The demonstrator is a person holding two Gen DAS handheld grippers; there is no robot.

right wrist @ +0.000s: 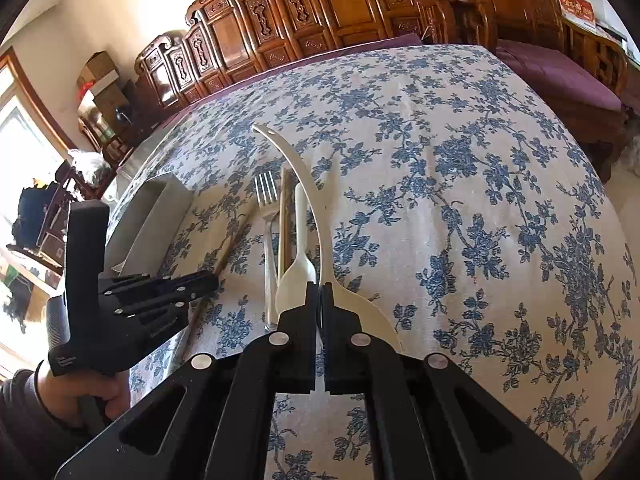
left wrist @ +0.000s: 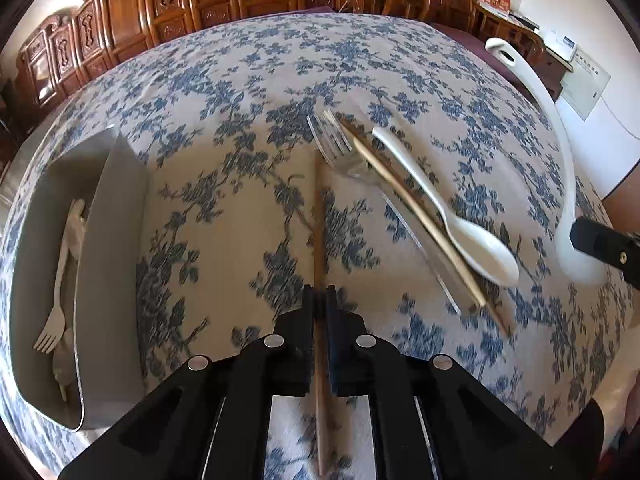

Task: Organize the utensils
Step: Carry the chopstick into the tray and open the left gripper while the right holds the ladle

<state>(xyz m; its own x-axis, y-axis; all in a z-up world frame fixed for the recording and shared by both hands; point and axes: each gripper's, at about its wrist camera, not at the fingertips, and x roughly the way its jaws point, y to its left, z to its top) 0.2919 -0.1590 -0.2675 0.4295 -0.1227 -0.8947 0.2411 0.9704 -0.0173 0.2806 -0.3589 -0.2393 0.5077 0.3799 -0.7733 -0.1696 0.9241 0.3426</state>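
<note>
Looking at this, both grippers are loaded at once, which is where I'd worry. The left gripper (left wrist: 319, 300) has its jaws closed on a single wooden chopstick (left wrist: 319, 220), pinched well down its length so a long end sticks out ahead and a shorter end trails back under the fingers. The right gripper (right wrist: 319, 294) is clamped on the big white ladle (right wrist: 310, 196) near its bowl, with the curved handle sweeping far out front.

The rest of the pile sits on the floral cloth (left wrist: 224, 184) between them: a clear fork (left wrist: 334, 148), a second chopstick (left wrist: 416, 216) lying over it, and a white spoon (left wrist: 452, 216) just beside that. The gray tray (left wrist: 108, 264) is off to the left, already holding a white fork (left wrist: 54, 312) and what looks like a spoon or two.

What could go wrong, as I see it:

- The held chopstick is thin and round, so it could swivel or slide in the pads once it lifts, and then land across the tray's rim instead of inside.
- The ladle is gripped far from its middle. That long handle could swing and rake the pile, scattering the fork and spoon.
- In the right view the ladle's bowl sits touching or nearly touching the spoon, so lifting could drag it.
- Two arms heading to one tray could bump.
</note>
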